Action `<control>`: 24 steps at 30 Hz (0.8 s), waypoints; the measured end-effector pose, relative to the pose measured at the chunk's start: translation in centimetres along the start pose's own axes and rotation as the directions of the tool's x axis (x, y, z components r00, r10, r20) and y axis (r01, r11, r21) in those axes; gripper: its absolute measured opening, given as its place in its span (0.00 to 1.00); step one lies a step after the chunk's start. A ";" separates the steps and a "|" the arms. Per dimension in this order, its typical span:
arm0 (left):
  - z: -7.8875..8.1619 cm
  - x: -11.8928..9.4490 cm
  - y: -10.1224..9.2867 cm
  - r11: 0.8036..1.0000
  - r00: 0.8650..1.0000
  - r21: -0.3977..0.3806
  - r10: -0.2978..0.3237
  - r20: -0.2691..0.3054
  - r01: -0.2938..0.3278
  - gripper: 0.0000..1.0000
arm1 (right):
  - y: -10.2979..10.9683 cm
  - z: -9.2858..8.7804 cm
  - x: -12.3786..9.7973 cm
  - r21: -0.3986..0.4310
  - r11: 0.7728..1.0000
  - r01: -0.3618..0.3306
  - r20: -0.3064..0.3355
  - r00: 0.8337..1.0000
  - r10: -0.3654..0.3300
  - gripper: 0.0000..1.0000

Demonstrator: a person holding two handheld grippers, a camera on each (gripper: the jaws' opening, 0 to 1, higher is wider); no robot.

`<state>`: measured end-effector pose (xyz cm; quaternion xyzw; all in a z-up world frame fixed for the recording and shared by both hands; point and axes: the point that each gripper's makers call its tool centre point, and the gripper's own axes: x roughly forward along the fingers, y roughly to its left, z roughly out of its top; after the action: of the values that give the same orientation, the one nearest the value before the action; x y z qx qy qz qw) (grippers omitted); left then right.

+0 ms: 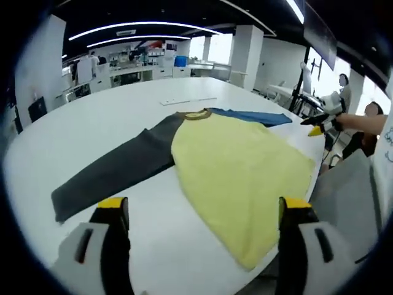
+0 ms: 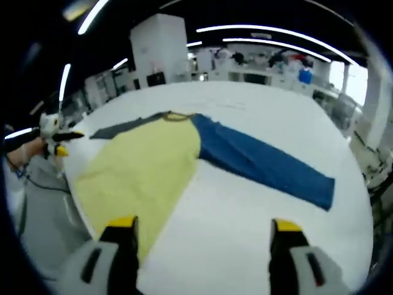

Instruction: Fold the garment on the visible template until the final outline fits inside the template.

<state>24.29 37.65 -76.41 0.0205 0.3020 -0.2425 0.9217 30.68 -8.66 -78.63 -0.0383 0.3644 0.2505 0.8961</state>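
Garment (image 1: 236,178) lies flat on the white surface (image 1: 110,117), sleeves spread along its long axis: grey sleeve (image 1: 110,172) toward the left gripper (image 1: 202,246), blue sleeve (image 2: 264,163) toward the right gripper (image 2: 202,246). Collar (image 1: 196,114) points away across the surface, yellow hem at the near edge. Both grippers hover wide open and empty, each nearest its own sleeve.

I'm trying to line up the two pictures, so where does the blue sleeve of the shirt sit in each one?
Left gripper view: the blue sleeve lies right of the collar, above the yellow body, mostly hidden.
Right gripper view: the blue sleeve stretches from centre toward the lower right, fully spread on the table.
Shared landmark: the brownish collar, where both sleeves meet the yellow body.
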 end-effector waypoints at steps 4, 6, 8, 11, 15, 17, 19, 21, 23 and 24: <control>0.5 0.0 0.3 1.000 1.000 0.009 0.012 0.005 -0.012 0.99 | -3.0 1.5 -0.4 0.059 0.998 0.034 0.029 0.999 -0.036 0.87; 0.7 0.0 0.4 1.000 1.000 0.008 0.015 0.008 -0.015 0.98 | -4.8 2.1 -0.7 0.081 0.995 0.065 0.043 0.997 -0.068 0.86; 0.8 0.0 0.4 1.000 1.000 0.011 0.018 0.009 -0.018 0.98 | -6.4 2.4 -0.9 0.110 0.990 0.088 0.052 0.994 -0.094 0.84; 0.8 0.0 0.5 1.000 1.000 0.008 0.020 0.010 -0.020 0.97 | -10.0 2.1 -0.7 0.168 0.975 0.143 0.035 0.988 -0.150 0.80; 0.6 0.3 0.1 0.999 0.999 -0.018 0.030 0.014 -0.030 0.96 | -13.2 1.5 -0.4 0.236 0.952 0.194 0.014 0.979 -0.203 0.75; 0.4 0.6 -0.1 0.999 0.999 -0.030 0.029 0.015 -0.029 0.96 | -14.9 1.3 -0.4 0.263 0.936 0.234 0.000 0.970 -0.243 0.72; 0.2 0.8 -0.9 0.999 1.000 -0.038 0.023 0.012 -0.023 0.95 | -16.4 1.1 -0.1 0.304 0.920 0.249 -0.008 0.966 -0.259 0.69; 0.2 1.0 -1.8 0.999 1.000 -0.037 0.019 0.006 -0.019 0.95 | -16.6 1.2 -0.1 0.322 0.910 0.260 -0.010 0.962 -0.272 0.65; 0.2 1.0 -2.2 0.999 1.000 -0.033 0.018 -0.001 -0.018 0.95 | -17.5 1.4 0.3 0.327 0.909 0.260 -0.005 0.962 -0.273 0.62; 0.1 1.0 -2.3 0.999 1.000 -0.034 0.020 -0.003 -0.020 0.95 | -17.0 1.2 0.5 0.329 0.906 0.266 -0.012 0.961 -0.277 0.62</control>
<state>24.00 35.18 -76.62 0.0084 0.3073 -0.2283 0.9238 39.89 -22.91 -80.03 0.0651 0.3764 0.0600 0.9222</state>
